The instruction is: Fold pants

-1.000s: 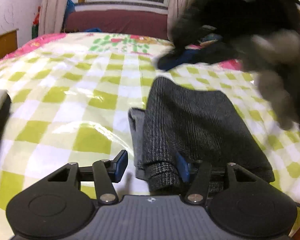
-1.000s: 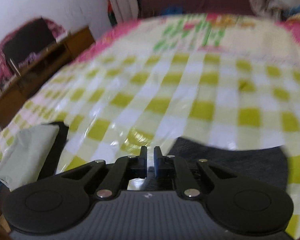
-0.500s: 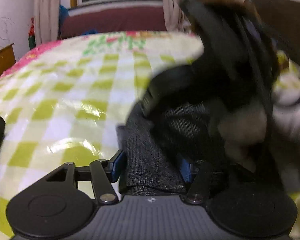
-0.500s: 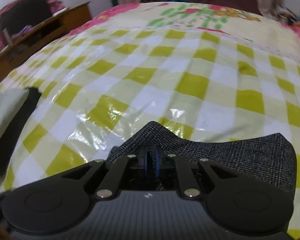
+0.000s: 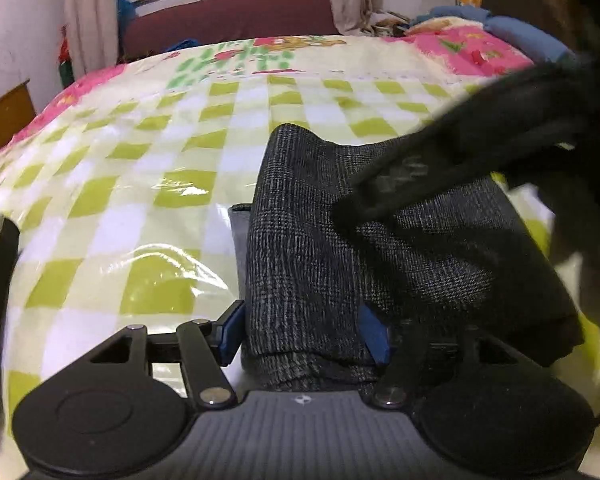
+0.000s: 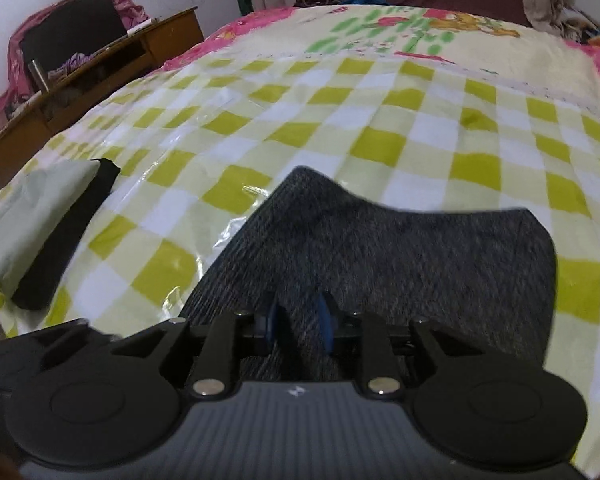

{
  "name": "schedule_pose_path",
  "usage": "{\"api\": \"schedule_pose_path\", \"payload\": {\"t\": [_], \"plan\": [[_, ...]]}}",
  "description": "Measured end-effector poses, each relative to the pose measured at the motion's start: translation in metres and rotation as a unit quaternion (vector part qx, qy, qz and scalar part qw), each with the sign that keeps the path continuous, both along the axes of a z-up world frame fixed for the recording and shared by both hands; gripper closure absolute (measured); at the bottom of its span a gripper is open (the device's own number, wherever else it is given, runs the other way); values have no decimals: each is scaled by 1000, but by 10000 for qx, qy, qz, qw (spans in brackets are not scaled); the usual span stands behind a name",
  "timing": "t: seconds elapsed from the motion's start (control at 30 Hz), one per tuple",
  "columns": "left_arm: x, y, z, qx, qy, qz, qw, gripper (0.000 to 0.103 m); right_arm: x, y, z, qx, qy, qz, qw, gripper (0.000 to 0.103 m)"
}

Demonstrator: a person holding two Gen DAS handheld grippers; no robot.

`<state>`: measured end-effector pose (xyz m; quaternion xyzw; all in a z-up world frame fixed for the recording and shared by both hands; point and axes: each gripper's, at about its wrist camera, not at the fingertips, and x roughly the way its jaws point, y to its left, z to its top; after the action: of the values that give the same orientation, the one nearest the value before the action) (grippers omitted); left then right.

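Pants (image 5: 320, 248) lie folded on the bed (image 5: 148, 184); your left claw (image 5: 304, 334) and right claw (image 6: 298, 320) are both opening, letting the cloth between them go.

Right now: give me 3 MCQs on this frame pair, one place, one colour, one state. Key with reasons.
1. Where do the folded pants lie?
A. on the checked bed cover
B. on the wooden desk
C. on the floor

2. What colour are the squares on the bed cover, besides white?
A. blue
B. yellow-green
C. red

3. How does the left gripper stand to the pants?
A. shut in the air, far from them
B. blue pads either side of the near folded edge
C. out of view

Key: 1 A, dark grey cloth rests flat on the cover in both views. 2 B, yellow-green and white checks. 3 B, the fold sits between its pads, jaws opening.
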<state>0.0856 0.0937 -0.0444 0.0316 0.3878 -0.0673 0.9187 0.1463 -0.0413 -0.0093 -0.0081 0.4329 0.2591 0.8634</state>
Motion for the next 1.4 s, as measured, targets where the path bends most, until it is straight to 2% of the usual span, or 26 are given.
{"api": "schedule_pose_path", "payload": {"t": [0.1,0.17,0.27,0.3,0.57,0.87,1.13,1.4], "plan": [[-9,-2,10,38,-114,76,9999,29,-22,-18,15,134,-227,-96,9996,79],[-14,-7,11,176,-127,79,9997,29,-33,-29,13,61,-261,-235,9994,73],[-13,-19,0,497,7,-7,9988,24,-40,-38,-12,-181,206,-355,9990,71],[-14,-22,-2,532,67,-24,9986,23,-43,-40,-16,-203,212,-387,9988,71],[-32,-29,18,613,-248,-2,9978,23,-77,-53,10,-82,-222,-557,9982,71],[-42,-43,27,626,-433,-176,9969,22,-96,-59,12,-65,-294,-631,9976,71],[-55,-48,32,646,-593,-178,9960,8,-112,-71,16,70,-354,-833,9959,68],[-66,-56,31,733,-655,-245,9949,6,-123,-72,14,8,-395,-875,9954,68]]}}
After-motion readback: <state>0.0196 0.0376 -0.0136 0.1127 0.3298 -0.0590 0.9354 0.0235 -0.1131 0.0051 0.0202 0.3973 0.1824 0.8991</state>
